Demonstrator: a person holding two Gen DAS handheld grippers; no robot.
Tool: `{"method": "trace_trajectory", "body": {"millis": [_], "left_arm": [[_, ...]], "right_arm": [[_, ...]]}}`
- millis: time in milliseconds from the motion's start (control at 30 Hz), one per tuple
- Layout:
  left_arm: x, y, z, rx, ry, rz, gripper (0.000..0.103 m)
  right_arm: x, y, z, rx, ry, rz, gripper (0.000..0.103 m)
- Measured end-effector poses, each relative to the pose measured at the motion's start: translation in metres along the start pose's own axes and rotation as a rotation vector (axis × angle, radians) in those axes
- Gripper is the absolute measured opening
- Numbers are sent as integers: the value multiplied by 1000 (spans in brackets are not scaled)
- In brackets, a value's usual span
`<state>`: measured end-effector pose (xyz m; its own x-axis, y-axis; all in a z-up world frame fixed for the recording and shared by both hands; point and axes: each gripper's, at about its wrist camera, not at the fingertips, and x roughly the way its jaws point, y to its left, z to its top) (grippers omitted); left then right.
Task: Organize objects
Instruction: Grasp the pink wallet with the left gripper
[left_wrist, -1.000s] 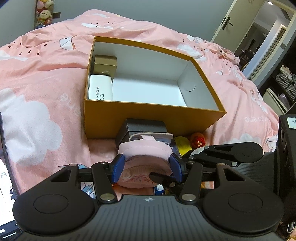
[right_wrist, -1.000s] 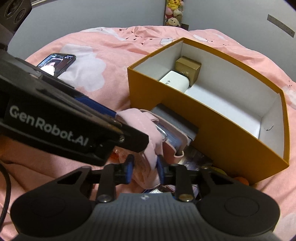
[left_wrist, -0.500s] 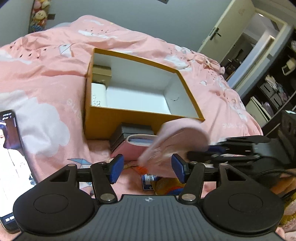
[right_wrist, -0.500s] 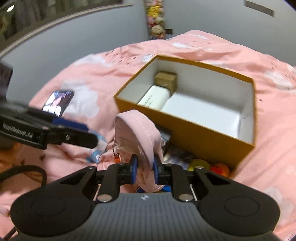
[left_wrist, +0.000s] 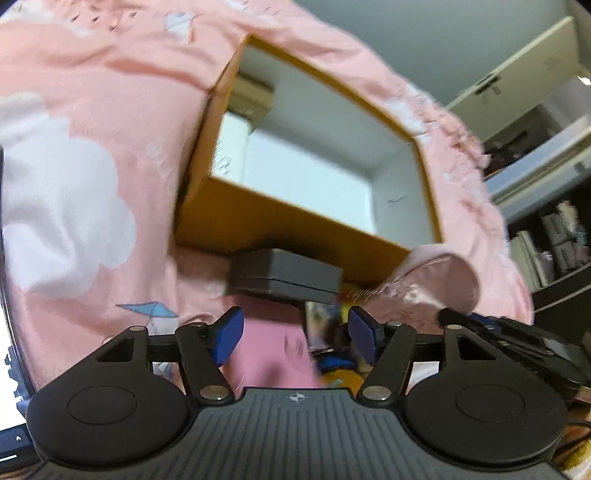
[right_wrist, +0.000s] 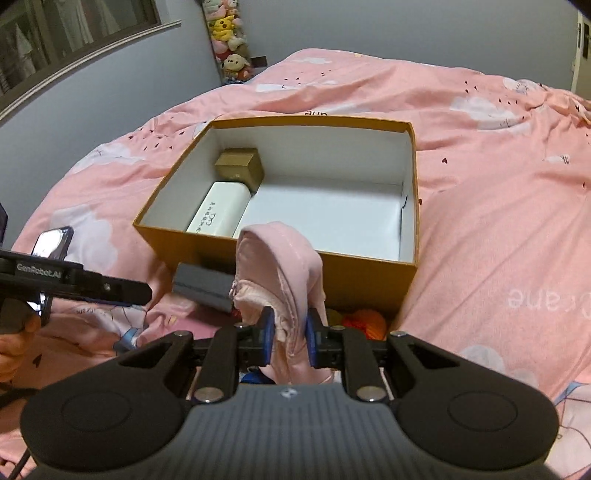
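pink pouch (right_wrist: 280, 280) lifted by right tool (right_wrist: 290, 338), left tool (left_wrist: 295, 334) released

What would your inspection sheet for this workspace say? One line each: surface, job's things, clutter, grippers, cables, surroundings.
Surface: pink bedspread with cloud print.
Job's things: orange box open, holding a white box and gold box; pink pouch lifted before it.
Clutter: grey case, orange ball, phone.
Grippers: right gripper shut on pouch; left gripper open, jaws just opening, gripping nothing.
Cables: nothing clearly seen.
Surroundings: plush toys, door, shelves.
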<state>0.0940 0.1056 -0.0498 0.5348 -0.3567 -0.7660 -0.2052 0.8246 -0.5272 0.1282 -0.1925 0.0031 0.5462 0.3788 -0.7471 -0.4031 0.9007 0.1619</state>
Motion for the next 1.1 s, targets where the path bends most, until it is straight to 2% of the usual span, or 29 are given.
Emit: {"method": "trace_trajectory", "body": {"millis": [67,167,333,467,667,867,900,933,967,1000,1100], "left_arm": [[9,-2,-1,9,36,36,75],[24,-12,-8,45,110,61,83],[51,-26,-24,149,149,205,87],[72,-17,-28,112,214,194,87],[87,-4,-28,66,235,177,86],[78,-4,-30,56,211,163,72],[73,-5,-32,61,202,168,54],[68,-5,-32,65,196,171,51],[62,-5,-32,60,188,164,40],[57,-4,-32,56,180,150,34],[47,-3,-34,38,170,115,29]], "right_arm": [[5,-2,2,10,-4,8,19],[13,-5,6,31,-7,12,19],[19,-11,7,61,-12,28,20],[21,-13,7,72,-13,39,21],[26,-13,8,71,-12,56,23],[30,-13,11,73,-4,57,24],[30,-14,11,76,-3,58,24],[29,-14,11,77,-3,58,24],[30,-14,11,75,-3,57,24],[29,-14,10,70,-4,55,24],[29,-12,11,63,-5,49,24]]}}
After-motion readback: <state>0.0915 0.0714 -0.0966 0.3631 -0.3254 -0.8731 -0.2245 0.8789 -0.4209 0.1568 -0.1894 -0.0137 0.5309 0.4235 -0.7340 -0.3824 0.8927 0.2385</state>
